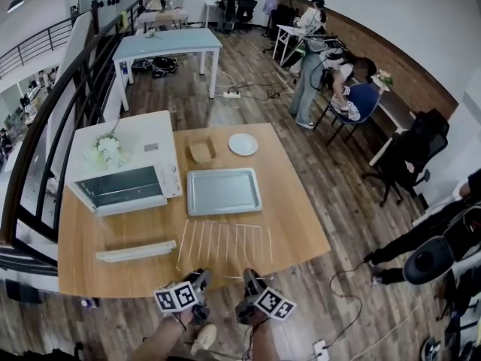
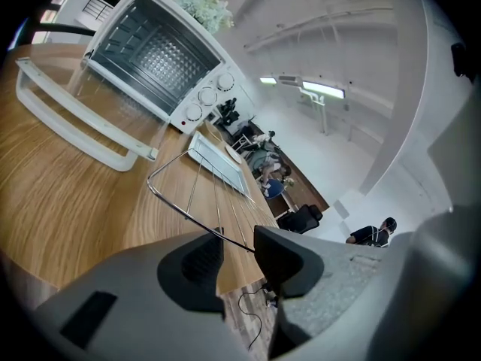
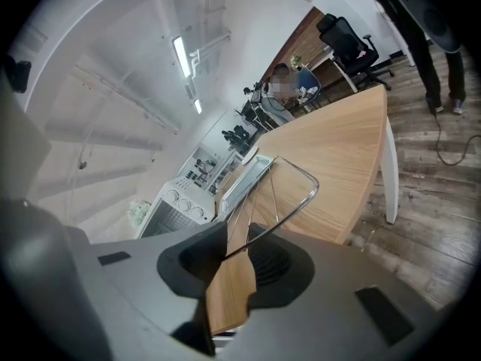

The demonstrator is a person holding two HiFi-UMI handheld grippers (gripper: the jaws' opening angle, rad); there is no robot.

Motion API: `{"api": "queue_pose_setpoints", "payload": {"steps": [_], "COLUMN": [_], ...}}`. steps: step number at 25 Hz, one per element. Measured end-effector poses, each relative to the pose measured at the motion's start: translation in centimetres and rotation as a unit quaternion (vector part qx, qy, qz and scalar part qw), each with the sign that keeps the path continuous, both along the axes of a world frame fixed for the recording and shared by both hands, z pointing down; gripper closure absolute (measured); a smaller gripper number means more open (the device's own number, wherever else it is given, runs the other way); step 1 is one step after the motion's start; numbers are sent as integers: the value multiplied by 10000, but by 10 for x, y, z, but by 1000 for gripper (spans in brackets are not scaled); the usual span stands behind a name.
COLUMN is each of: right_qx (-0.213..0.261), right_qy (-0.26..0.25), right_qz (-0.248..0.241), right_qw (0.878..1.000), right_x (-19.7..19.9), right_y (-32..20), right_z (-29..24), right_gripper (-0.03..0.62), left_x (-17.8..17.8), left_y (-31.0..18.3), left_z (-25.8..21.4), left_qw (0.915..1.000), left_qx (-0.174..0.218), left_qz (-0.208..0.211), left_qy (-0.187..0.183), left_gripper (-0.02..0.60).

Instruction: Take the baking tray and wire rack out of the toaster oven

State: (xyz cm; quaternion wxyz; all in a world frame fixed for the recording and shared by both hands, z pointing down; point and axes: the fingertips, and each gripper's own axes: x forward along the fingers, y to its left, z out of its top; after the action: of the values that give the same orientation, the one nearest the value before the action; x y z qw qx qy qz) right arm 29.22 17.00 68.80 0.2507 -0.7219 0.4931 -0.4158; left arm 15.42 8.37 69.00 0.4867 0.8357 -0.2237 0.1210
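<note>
Wire rack (image 1: pixel 224 245) at near edge of desk (image 1: pixel 301 224), just before baking tray (image 1: pixel 223 191); front rim pinched in fingers of left gripper (image 1: pixel 198 280) and right gripper (image 1: pixel 250 280). Likely light, stiff, slick; best gripped on outer rim.

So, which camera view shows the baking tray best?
The head view: the whole baking tray shows from above, empty, on the table. Both gripper views show it only small, far off and foreshortened, beyond the wire rack.

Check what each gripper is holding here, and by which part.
Both hold the rack by its near rim wire: the left gripper left of the rim's middle, the right gripper right of it.
</note>
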Motion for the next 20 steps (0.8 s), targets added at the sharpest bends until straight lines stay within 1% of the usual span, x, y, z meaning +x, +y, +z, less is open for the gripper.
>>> {"api": "queue_pose_setpoints", "payload": {"steps": [2, 5, 9, 20], "right_qx": [-43, -103, -222, -322], "right_qy": [-115, -62, -141, -277], "right_qz": [-29, -124, -137, -168], "right_qw": [9999, 9999, 9996, 9990], "right_x": [1, 6, 11, 24], "right_y": [-4, -10, -16, -30], "right_z": [6, 17, 33, 52], "right_gripper": [510, 510, 510, 508], "left_x": [3, 5, 8, 20], "left_y": [-2, -7, -12, -24], "left_z": [8, 19, 31, 52], "left_qw": [10000, 9998, 9995, 9984], "left_qx": [-54, -121, -215, -440], "left_qz": [-27, -73, -132, -205], "left_qy": [-46, -105, -172, -272], "left_gripper": [456, 456, 456, 456]}}
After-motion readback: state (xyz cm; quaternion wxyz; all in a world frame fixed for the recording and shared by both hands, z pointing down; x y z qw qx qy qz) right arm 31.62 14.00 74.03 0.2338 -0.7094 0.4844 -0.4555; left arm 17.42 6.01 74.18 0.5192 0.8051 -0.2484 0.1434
